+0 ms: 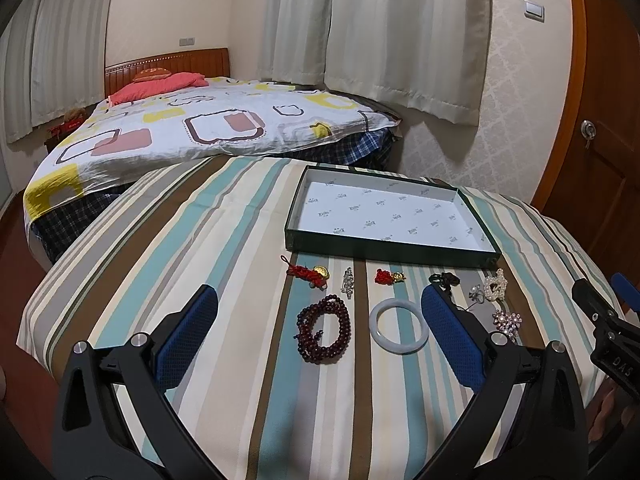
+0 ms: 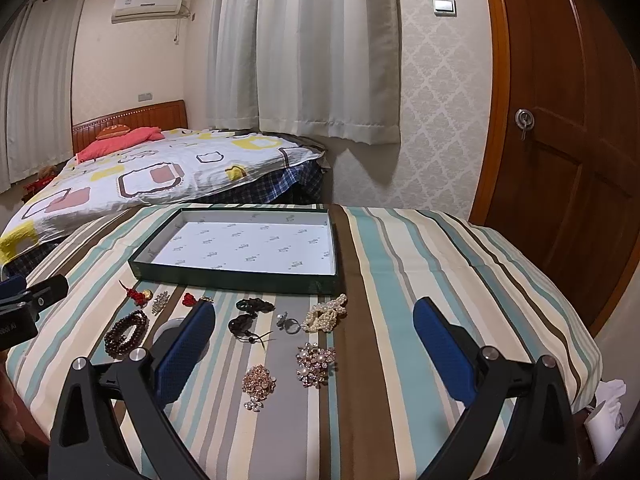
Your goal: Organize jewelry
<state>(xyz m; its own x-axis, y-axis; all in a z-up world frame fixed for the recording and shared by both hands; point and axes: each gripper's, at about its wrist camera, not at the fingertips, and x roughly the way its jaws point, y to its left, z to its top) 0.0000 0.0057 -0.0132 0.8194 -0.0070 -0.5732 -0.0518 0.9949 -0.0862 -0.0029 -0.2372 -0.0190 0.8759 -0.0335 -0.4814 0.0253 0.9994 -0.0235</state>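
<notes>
Both jaws stand wide apart and hold nothing: my left gripper (image 1: pixel 320 320) hovers over the dark bead bracelet (image 1: pixel 323 329) and the white bangle (image 1: pixel 399 326), my right gripper (image 2: pixel 314 334) over two sparkly brooches (image 2: pixel 316 364). All the jewelry lies loose on the striped cloth (image 2: pixel 400 300), just in front of the green box (image 2: pixel 236 274), whose white inside is bare.

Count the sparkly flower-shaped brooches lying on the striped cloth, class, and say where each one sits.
2. The pink pearl brooch lies nearest the middle of the cloth, below the pearl bracelet. The golden brooch lies to its left, slightly nearer the camera. A claw finger could hide others.
</notes>
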